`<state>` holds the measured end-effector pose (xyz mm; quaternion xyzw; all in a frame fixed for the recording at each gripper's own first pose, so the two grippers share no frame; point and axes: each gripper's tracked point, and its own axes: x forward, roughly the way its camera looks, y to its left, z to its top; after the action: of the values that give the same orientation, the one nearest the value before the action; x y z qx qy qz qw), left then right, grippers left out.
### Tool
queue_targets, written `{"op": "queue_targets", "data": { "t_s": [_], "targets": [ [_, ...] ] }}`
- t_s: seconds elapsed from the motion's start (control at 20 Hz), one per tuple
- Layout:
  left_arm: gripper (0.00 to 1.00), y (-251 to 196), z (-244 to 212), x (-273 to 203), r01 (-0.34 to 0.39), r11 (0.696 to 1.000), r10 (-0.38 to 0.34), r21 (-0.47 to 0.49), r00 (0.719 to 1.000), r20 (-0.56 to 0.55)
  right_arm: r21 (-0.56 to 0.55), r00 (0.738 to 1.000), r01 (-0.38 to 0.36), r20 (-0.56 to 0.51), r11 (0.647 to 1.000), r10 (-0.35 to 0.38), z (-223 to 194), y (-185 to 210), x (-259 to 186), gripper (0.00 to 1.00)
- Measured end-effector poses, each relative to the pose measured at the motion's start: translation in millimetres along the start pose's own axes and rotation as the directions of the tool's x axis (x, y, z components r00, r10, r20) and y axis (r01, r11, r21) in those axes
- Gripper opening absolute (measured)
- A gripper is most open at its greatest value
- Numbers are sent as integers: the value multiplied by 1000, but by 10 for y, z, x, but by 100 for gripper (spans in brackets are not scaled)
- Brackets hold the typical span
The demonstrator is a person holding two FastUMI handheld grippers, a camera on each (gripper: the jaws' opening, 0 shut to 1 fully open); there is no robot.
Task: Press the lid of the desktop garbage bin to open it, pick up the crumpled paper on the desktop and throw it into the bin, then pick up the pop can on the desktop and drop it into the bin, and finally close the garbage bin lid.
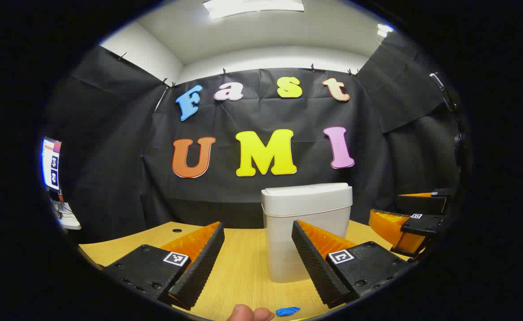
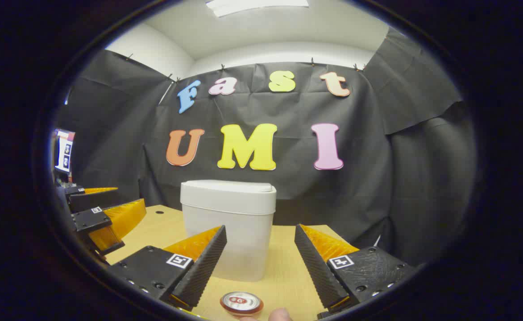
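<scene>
Pop can (image 2: 241, 303) sits right under the empty, spread right tongs (image 2: 259, 263); left tongs (image 1: 257, 261) gape too, bin (image 1: 306, 227) lid down, so nothing's done yet.

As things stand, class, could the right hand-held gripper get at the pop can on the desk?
Probably yes. The right hand-held gripper is open, and the pop can stands upright on the wooden desk just below its fingers, in front of the garbage bin, with nothing between.
</scene>
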<state>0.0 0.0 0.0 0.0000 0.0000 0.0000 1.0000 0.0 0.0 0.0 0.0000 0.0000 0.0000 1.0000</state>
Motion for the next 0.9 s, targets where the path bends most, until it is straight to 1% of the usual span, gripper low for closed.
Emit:
{"op": "queue_targets", "data": {
  "t_s": [0.05, 0.2, 0.35, 0.5, 0.55, 0.6, 0.7, 0.9],
  "targets": [
    [98, -16, -23, -7, 0, 1000, 0, -2, 1000, -4, 0, 1000, 0, 3, 1000, 0, 0, 14, -12, 95],
    [98, -1, -59, -18, 2, 1000, -1, 6, 1000, -17, 9, 1000, 0, -6, 1000, 0, -34, 28, -18, 95],
    [98, -4, -77, -4, 6, 1000, -6, -15, 1000, -25, 36, 1000, 10, -14, 999, -10, -31, -21, -39, 95],
    [98, -44, -117, -15, 14, 1000, -15, -23, 999, -39, 31, 1000, 19, -13, 999, -19, -13, -44, -28, 95],
    [98, -52, -128, -25, 17, 1000, -17, -20, 999, -44, 32, 1000, 16, -13, 999, -16, -12, -35, -28, 97],
    [98, -44, -127, -25, 16, 1000, -17, -19, 999, -43, 34, 1000, 13, -14, 999, -12, -7, -22, -18, 95],
    [98, -11, -128, -18, 10, 1000, -11, -23, 999, -43, 34, 1000, 7, -15, 999, -7, -9, 2, -1, 95],
    [98, 51, -172, -2, -6, 1000, 5, -21, 998, -57, 28, 1000, 0, -16, 1000, 1, -7, 15, -6, 98]
  ]
}}
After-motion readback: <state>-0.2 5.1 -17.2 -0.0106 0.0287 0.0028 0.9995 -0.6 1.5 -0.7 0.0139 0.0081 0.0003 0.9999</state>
